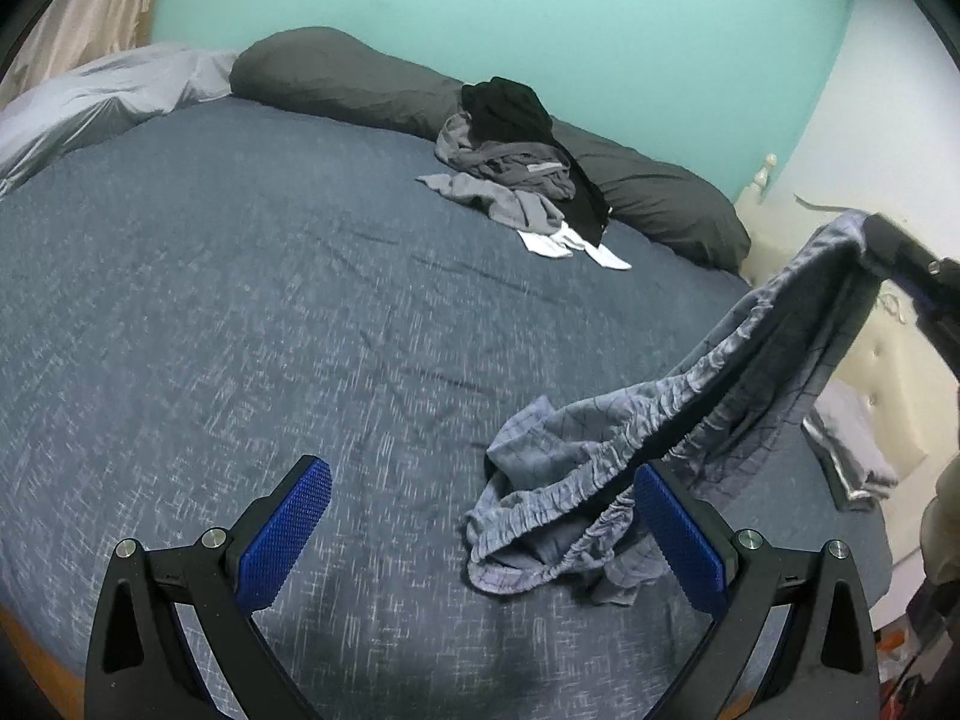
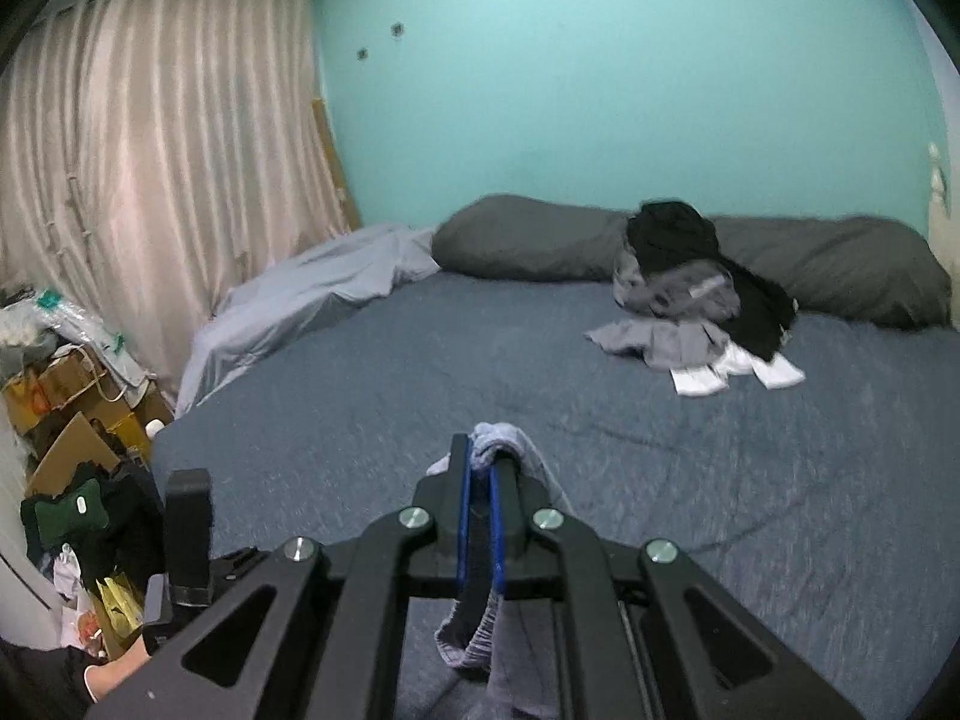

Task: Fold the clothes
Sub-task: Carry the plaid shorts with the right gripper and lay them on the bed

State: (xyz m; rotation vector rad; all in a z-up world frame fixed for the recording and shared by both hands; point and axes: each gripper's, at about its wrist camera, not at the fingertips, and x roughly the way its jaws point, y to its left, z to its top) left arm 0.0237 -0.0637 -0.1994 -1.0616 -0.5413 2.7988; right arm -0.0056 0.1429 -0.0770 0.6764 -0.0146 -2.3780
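A pair of blue-grey checked shorts [image 1: 600, 468] with an elastic waistband hangs from my right gripper [image 1: 870, 240] at the right and trails down onto the blue bedspread [image 1: 240, 300]. In the right wrist view my right gripper [image 2: 483, 456] is shut on a bunch of the shorts' fabric [image 2: 498, 438], and more cloth hangs below it. My left gripper [image 1: 480, 534] is open just above the bed, with the crumpled lower end of the shorts beside its right finger [image 1: 678, 540]. A pile of unfolded clothes [image 1: 516, 162] lies at the far side of the bed.
Dark grey pillows [image 1: 336, 78] and a light grey sheet [image 1: 102, 96] line the head of the bed by the turquoise wall. A cream padded headboard [image 1: 888, 360] and folded grey cloth [image 1: 852, 450] are at the right. Boxes and clutter [image 2: 78, 420] stand beside the bed under the curtain [image 2: 150, 150].
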